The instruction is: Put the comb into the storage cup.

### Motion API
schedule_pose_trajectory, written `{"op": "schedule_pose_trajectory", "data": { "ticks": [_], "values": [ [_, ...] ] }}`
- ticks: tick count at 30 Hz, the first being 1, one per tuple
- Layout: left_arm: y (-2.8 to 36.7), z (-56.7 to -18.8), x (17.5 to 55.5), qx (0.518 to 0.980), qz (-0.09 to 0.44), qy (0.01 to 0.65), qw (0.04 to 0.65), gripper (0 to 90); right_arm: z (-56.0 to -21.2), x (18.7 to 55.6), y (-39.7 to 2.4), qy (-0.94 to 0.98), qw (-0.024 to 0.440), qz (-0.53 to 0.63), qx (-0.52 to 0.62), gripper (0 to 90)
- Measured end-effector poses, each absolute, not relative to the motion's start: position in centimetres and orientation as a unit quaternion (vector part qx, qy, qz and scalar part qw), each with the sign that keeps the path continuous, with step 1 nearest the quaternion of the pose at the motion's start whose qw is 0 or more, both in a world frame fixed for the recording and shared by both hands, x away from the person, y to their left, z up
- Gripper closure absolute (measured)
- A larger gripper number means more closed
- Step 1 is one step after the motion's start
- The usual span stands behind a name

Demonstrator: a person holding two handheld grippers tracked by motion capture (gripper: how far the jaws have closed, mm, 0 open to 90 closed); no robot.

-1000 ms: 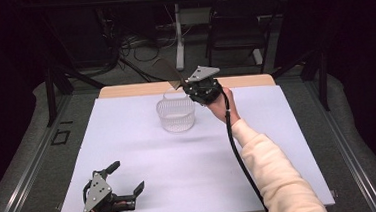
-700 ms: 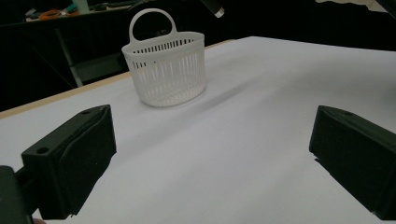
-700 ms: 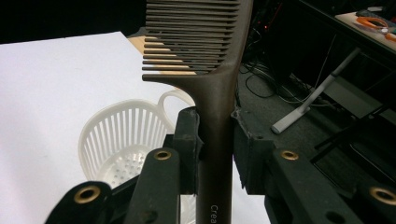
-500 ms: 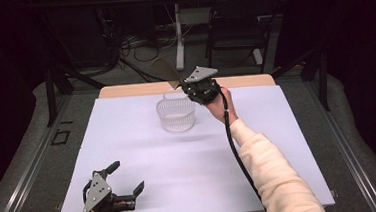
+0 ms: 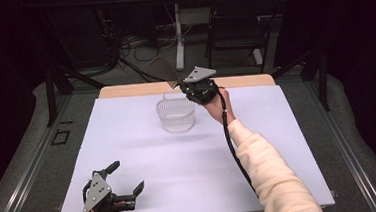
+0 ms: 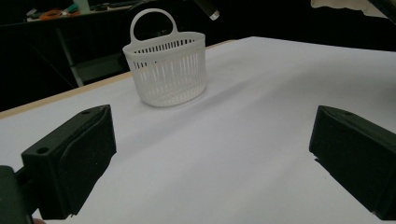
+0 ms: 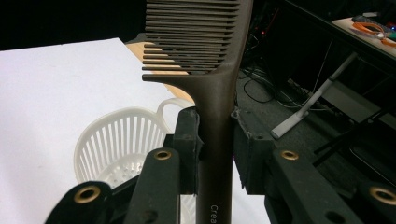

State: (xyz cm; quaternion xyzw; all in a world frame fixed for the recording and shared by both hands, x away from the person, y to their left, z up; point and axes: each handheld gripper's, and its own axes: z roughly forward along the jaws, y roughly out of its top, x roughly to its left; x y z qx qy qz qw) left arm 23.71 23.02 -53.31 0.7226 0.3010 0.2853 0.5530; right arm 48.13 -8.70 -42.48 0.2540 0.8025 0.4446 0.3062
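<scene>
The right gripper (image 5: 187, 87) is held above the far edge of the table, its jaws pinching the handle of a dark brown comb (image 7: 212, 70); in the right gripper view the handle is squeezed between both pads and the toothed end points away from the hand, out past the wooden table edge (image 5: 124, 90). In the high view the comb (image 5: 166, 71) slants up and to the left, over the rear rim of the white slotted basket (image 5: 176, 114). The basket stands upright on the white table cover (image 5: 145, 169), near the far edge, with its loop handle on the side away from the person. The comb is above the basket, not in it.

The left gripper (image 5: 125, 181) rests low at the near left corner of the cover, close to the front edge, jaws spread wide with nothing between them. In the left gripper view the basket (image 6: 166, 70) stands well beyond the jaws, across a broad stretch of bare white cover
</scene>
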Motion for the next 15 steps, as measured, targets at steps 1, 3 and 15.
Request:
{"op": "schedule_pose_trajectory", "data": {
  "ticks": [1,3,15],
  "values": [
    [23.01,-53.32,23.71,0.723,0.284,0.302,0.553,0.5,-42.47,48.14,-8.65,0.802,0.305,0.446,0.253,72.7],
    [23.02,-53.31,23.71,0.723,0.285,0.301,0.553,0.5,-42.46,48.15,-8.53,0.801,0.307,0.447,0.252,72.7],
    [23.03,-53.31,23.71,0.723,0.283,0.3,0.554,0.6,-42.58,48.28,-8.08,0.795,0.31,0.458,0.248,72.8]
  ]
}}
